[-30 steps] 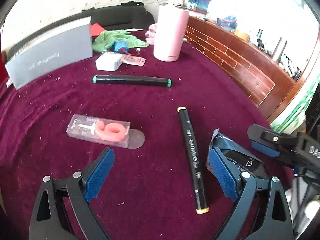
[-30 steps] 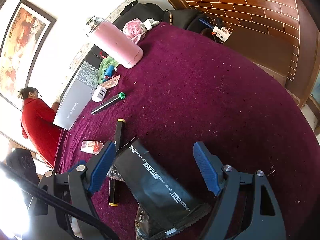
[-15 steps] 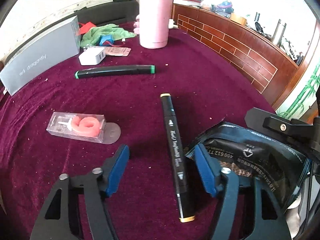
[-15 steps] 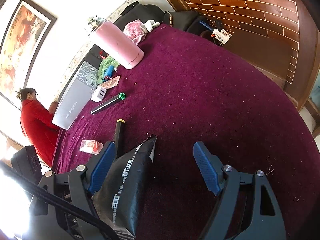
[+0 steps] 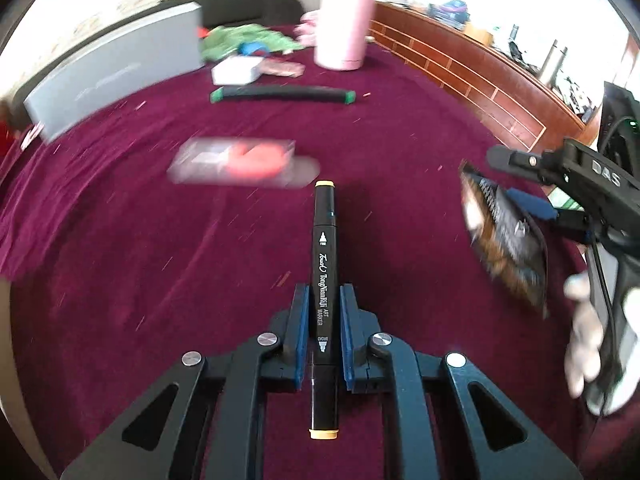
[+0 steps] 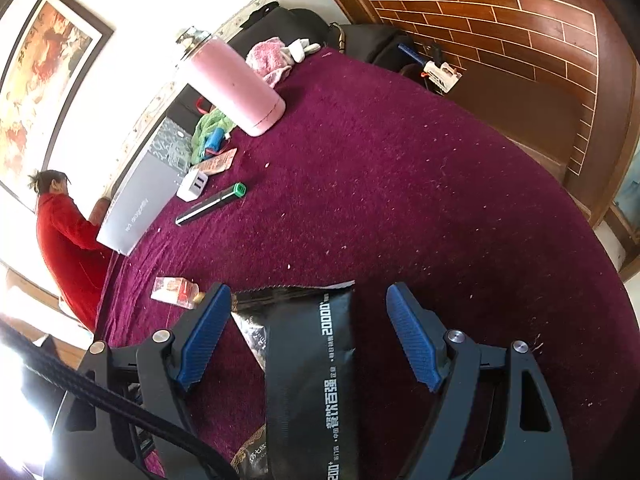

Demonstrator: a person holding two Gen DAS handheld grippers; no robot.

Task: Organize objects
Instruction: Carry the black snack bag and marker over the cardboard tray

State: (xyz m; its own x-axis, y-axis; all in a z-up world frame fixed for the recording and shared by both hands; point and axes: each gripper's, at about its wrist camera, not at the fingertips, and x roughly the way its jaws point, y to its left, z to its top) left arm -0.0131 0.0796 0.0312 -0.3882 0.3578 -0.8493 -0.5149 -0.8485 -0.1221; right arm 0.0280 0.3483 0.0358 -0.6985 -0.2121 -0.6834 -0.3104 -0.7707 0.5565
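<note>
My left gripper (image 5: 324,300) is shut on a black art marker with yellow caps (image 5: 323,248), which runs straight out between the blue pads. My right gripper (image 6: 308,312) has its fingers spread wide, with a black foil packet (image 6: 312,360) lying between them, apart from both pads. The same packet (image 5: 506,236) shows at the right of the left wrist view, under the right gripper's finger (image 5: 560,164). On the maroon cloth (image 5: 120,260) lie a second black marker with green caps (image 5: 282,95) and a clear pack holding a red ring (image 5: 240,158).
A pink tumbler (image 5: 344,20), a grey box (image 5: 112,68), a white charger (image 5: 236,72), a small sachet (image 5: 282,69) and a green cloth (image 5: 248,38) stand at the far side. A wooden cabinet (image 5: 480,80) runs along the right. A person in red (image 6: 64,240) stands beyond the table.
My left gripper moved right over the yellow-capped marker and shut on it. The black packet turned between my right gripper's open fingers.
</note>
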